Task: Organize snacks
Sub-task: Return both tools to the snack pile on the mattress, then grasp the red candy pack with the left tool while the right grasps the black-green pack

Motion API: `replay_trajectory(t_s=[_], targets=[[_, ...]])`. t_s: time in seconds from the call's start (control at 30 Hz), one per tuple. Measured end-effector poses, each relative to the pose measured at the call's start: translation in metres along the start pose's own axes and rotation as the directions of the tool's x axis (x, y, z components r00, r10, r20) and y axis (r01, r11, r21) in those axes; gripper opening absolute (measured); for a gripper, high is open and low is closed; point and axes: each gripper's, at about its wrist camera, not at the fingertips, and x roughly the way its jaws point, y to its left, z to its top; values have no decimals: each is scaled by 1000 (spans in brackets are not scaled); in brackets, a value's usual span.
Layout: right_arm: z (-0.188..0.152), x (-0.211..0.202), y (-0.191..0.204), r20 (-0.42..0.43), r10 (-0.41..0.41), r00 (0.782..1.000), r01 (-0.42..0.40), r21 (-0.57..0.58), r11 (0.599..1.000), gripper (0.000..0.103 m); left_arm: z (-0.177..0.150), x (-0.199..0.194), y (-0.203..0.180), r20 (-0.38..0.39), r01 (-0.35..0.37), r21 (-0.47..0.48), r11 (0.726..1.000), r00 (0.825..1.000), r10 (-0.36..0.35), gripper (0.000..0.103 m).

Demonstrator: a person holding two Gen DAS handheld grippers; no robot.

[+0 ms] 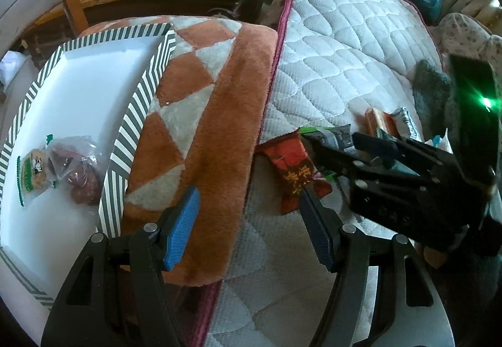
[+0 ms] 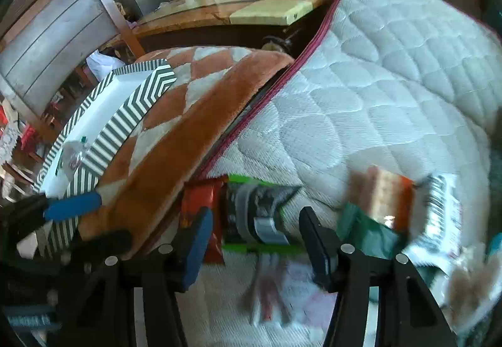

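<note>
Now mid-pick: right hand-held gripper [image 2: 255, 240] wide open, empty, over green packet [image 2: 260, 215] on mattress [image 2: 360, 96]. Left hand-held gripper [image 1: 251, 224] open, empty. Next: close, carry to striped box [image 1: 125, 134].

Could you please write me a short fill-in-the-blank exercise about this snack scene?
1. The striped tray rests on the orange and grey ____.
2. The left gripper has its jaws ____.
3. The red snack packet lies on the white quilted ____.

Missing words: rug; open; mattress
</note>
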Motion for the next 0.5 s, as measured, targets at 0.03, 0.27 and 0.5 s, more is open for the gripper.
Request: replay_trajectory(t_s=[0.03,0.27,0.5], targets=[[2,6,1,-17,-15,1000,15,-17,1000,50,0,2,1,-5,3,-6,1000,1000,-3,66],[-1,7,-22,-40,-55,998,53,-37,998,36,2,12,-7,-29,24,-26,999,999,-25,66],[-20,-14,-54,-51,-43,998,44,2,999,34,12,33,-23,-71,39,-97,995,996,-46,66]])
